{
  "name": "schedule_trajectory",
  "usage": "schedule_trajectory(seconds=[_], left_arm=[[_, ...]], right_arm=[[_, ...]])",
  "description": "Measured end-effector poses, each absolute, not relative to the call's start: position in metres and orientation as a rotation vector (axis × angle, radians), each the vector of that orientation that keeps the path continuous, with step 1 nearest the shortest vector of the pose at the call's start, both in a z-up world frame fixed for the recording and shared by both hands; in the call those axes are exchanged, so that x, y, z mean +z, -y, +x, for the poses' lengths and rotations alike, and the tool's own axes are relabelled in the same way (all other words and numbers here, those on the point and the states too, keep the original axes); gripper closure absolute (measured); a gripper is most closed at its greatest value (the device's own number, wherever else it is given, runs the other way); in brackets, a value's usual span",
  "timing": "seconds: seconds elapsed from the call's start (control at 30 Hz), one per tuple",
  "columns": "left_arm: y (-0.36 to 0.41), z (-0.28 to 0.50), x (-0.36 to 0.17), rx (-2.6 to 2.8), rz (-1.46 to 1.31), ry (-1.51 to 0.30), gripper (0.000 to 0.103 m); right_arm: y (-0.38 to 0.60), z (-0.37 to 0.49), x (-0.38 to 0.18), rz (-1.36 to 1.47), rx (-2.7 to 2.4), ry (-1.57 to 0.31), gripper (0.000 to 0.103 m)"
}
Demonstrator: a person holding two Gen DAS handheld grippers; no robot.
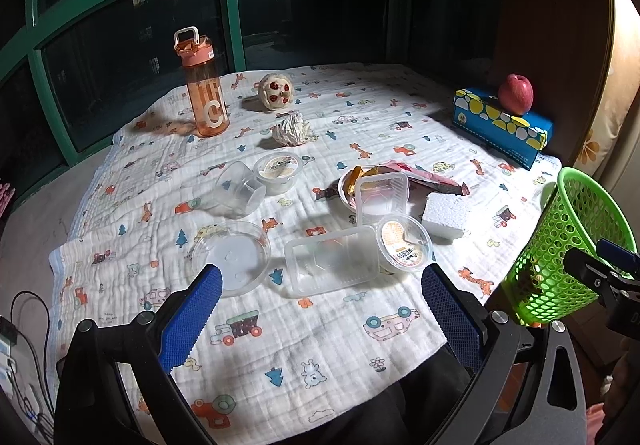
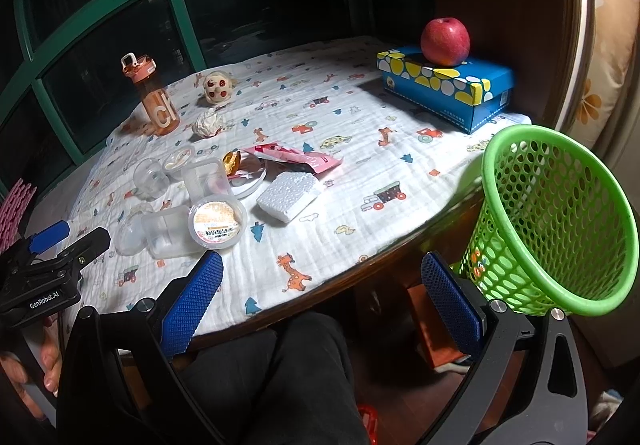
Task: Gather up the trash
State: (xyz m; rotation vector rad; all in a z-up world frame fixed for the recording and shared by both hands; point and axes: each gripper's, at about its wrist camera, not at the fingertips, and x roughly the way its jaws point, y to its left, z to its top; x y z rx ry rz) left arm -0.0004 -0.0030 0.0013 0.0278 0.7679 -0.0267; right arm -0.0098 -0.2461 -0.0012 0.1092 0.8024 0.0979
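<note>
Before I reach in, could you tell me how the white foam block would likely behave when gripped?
The white foam block looks like beaded polystyrene, so probably very light and easily dented. It lies flat on the cloth, so unlikely to roll, though a nudge may slide it.

Near edge of the cloth (image 1: pixel 304 329) is bare, wide lane along it in front of the clutter. Trash packed tight mid-surface: tray (image 1: pixel 331 265), lid (image 1: pixel 231 260), sealed cup (image 1: pixel 404 243) touching or just beside each other, foam block (image 2: pixel 289 195) on the right flank. Bottle (image 1: pixel 203 85) stands tall at the far left corner, tissue box (image 2: pixel 444 87) with apple (image 2: pixel 445 41) at the far right. Bare cloth between foam block and box. Green basket (image 2: pixel 560 221) sits off the near right edge, mouth open and unobstructed
</note>
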Motion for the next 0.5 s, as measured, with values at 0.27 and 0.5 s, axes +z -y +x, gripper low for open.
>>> schedule_trajectory(seconds=[0.27,0.5], left_arm=[[0.0042,-0.0001,-0.001,-0.026,0.028,-0.77,0.006],[0.0042,-0.0002,-0.0015,-0.026,0.028,-0.771,0.006]], right_arm=[[0.2453,-0.0081,-0.0025,0.111,0.097,-0.806,0.005],[0.2455,-0.0062,-0.0032,0.112,0.096,-0.807,0.005]])
